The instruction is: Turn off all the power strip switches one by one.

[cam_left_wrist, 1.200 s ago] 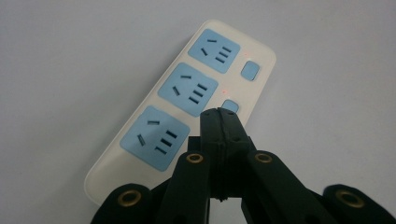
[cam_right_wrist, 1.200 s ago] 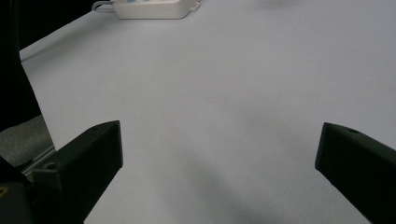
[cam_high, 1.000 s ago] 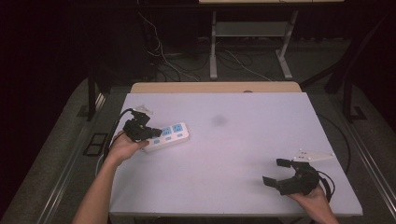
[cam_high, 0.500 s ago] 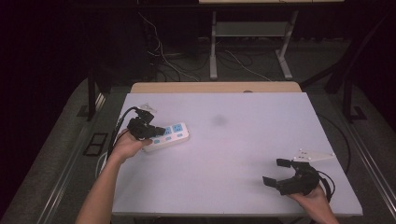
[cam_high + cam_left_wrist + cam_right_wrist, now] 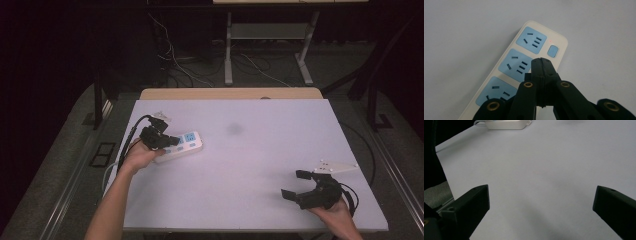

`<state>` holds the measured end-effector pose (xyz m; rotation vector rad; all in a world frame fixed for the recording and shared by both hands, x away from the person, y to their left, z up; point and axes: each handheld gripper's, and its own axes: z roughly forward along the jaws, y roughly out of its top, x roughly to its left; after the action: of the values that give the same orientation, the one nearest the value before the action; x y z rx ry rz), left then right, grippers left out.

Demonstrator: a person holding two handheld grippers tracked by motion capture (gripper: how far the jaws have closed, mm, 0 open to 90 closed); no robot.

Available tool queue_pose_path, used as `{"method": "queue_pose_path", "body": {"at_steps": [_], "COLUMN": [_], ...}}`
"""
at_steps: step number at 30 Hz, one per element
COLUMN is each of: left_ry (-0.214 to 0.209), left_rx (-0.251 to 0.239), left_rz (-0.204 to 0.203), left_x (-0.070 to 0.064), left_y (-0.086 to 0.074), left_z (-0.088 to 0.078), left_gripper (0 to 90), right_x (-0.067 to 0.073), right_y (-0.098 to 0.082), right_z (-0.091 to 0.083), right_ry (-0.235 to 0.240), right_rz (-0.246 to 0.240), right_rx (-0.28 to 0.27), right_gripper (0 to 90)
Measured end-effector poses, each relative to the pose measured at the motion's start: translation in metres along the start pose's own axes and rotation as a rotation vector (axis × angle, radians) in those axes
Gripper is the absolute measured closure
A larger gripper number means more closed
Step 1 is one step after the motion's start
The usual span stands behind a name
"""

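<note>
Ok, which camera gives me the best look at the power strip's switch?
The left gripper view: the blue switch sits clear at the power strip's end, beyond the shut left tool. The high view shows the strip small; the right gripper view catches its side.

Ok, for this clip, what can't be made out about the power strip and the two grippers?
- Power strip: in the left gripper view its near end is covered by the shut left gripper, so contact cannot be told.
- High view: the left gripper overlaps the strip; sockets too small to count.
- Right gripper view: the strip is cut off by the top edge.
- Right gripper: open above the table, holding nothing.
</note>
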<state>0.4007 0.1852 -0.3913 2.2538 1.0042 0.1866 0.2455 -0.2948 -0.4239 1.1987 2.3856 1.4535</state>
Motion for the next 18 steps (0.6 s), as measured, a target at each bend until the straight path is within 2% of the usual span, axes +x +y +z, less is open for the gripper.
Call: {"method": "queue_pose_path", "body": {"at_steps": [18], "left_ry": [-0.01], "left_rx": [0.024], "left_rz": [0.007], "left_x": [-0.001], "left_y": [-0.001], "left_z": [0.014], "left_gripper": [89.2], "right_x": [0.0], "right_y": [0.0], "right_z": [0.0], "right_ry": [0.001], "right_rz": [-0.001], "right_rx": [0.001], "right_gripper": [0.6]}}
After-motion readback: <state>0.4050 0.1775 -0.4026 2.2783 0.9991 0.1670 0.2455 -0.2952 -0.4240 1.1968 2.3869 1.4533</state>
